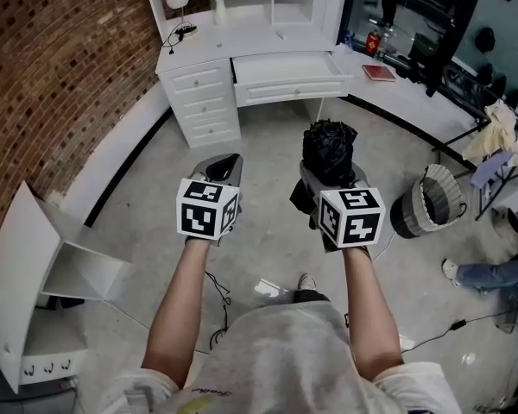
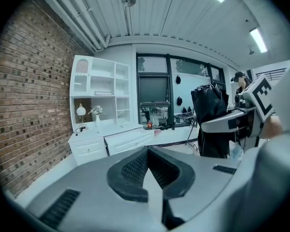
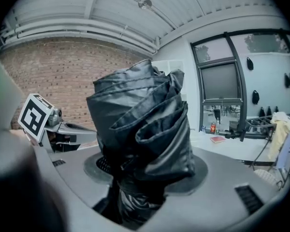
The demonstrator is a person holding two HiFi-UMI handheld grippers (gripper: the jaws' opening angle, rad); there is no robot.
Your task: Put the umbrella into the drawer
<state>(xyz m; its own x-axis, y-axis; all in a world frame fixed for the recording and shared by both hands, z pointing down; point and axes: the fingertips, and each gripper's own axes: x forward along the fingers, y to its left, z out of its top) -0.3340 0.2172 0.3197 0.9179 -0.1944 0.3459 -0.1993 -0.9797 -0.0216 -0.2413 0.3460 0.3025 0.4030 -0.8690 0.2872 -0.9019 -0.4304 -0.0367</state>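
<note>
A folded black umbrella (image 1: pixel 330 149) stands upright between the jaws of my right gripper (image 1: pixel 329 178), which is shut on its lower part. In the right gripper view the umbrella (image 3: pixel 145 124) fills the middle and hides most of both pads of the right gripper (image 3: pixel 146 180). My left gripper (image 1: pixel 225 169) is held beside it, to the left and apart from it, with nothing in it. Its jaws meet in the left gripper view (image 2: pixel 150 175), where the umbrella (image 2: pixel 210 122) shows at the right. Ahead, a drawer (image 1: pixel 293 90) of the white desk (image 1: pixel 242 37) stands pulled out.
Right of me a round wicker basket (image 1: pixel 427 201) stands on the floor. A red book (image 1: pixel 379 72) lies on the side counter. A white cabinet (image 1: pixel 43 274) lies open at the left by the brick wall (image 1: pixel 52 67). Another person's leg (image 1: pixel 492 274) shows at the right edge.
</note>
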